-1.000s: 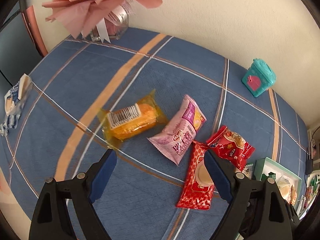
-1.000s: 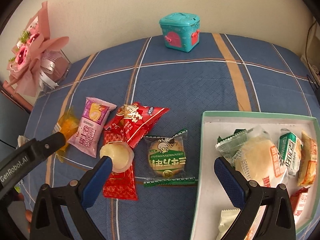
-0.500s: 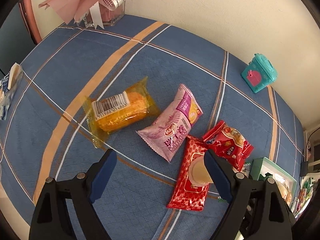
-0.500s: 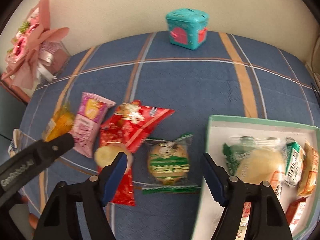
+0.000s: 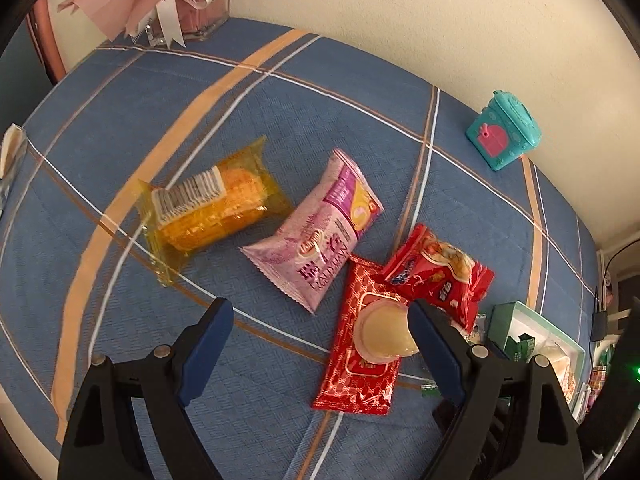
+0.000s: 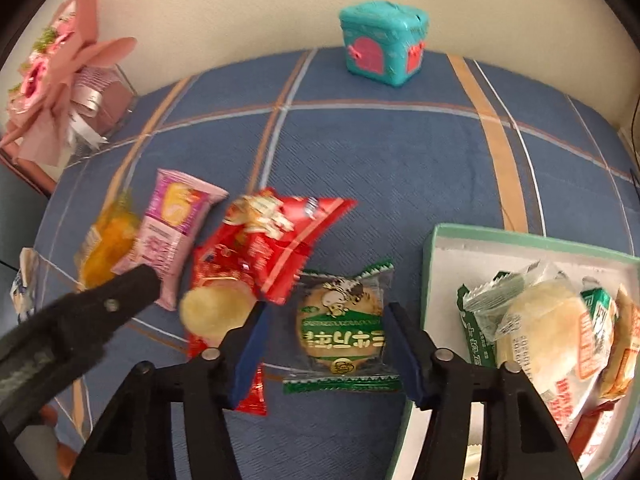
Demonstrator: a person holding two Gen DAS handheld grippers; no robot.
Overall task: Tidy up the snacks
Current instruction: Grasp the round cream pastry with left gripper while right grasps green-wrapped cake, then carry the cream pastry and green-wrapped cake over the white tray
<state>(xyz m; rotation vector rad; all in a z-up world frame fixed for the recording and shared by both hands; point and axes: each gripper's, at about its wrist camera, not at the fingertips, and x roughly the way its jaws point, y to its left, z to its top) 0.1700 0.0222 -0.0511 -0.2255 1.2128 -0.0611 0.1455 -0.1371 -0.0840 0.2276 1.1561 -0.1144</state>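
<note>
My right gripper (image 6: 325, 322) is open, its fingers on either side of a green-wrapped round biscuit (image 6: 340, 326) lying on the blue cloth, not clamped on it. Left of the biscuit lie a pale jelly cup (image 6: 214, 312) on a flat red packet (image 6: 256, 392), a red snack bag (image 6: 272, 248), a pink packet (image 6: 172, 224) and an orange cake pack (image 6: 110, 250). My left gripper (image 5: 320, 328) is open and empty above the cloth, just in front of the pink packet (image 5: 320, 232), with the jelly cup (image 5: 386, 330) by its right finger. The orange cake pack (image 5: 216, 208) lies further left.
A green-rimmed white tray (image 6: 520, 238) holding several wrapped snacks stands at the right; it also shows in the left wrist view (image 5: 532, 316). A teal toy box (image 6: 382, 46) stands by the wall. A pink bouquet in a clear box (image 6: 68, 80) stands at the back left.
My right gripper has moved in over the green biscuit and narrowed around it. My left gripper has shifted forward towards the pink packet and jelly cup.
</note>
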